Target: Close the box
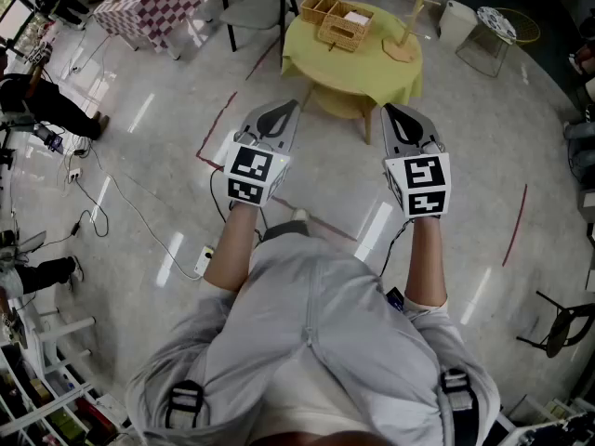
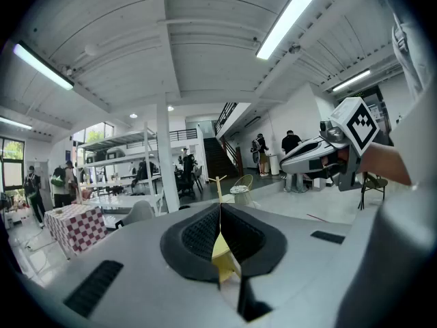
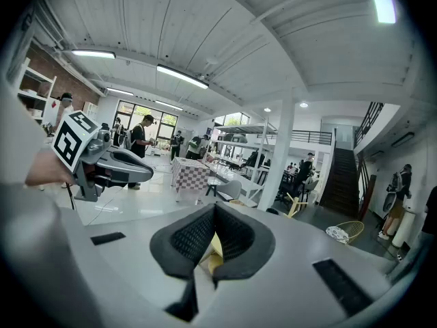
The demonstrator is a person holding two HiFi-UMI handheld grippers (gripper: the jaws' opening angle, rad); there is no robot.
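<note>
A woven box point(image 1: 346, 28) with something white in its top sits on a round table with a yellow cloth point(image 1: 372, 74), ahead of me in the head view. Both grippers hang in the air over the floor, short of the table and touching nothing. My left gripper point(image 1: 279, 114) is shut and empty; its pads point(image 2: 205, 232) meet in the left gripper view. My right gripper point(image 1: 398, 116) is shut and empty too, pads point(image 3: 231, 236) together in the right gripper view. Each gripper shows in the other's view: the right gripper point(image 2: 321, 157) and the left gripper point(image 3: 113, 164).
A second woven basket point(image 1: 317, 7) and a wooden stand point(image 1: 406, 37) share the table. Behind it stand a chair point(image 1: 253, 7), a wire stool point(image 1: 493, 28) and a checkered table point(image 1: 149, 3). Cables point(image 1: 121, 203) and red tape lines point(image 1: 218, 128) lie on the floor.
</note>
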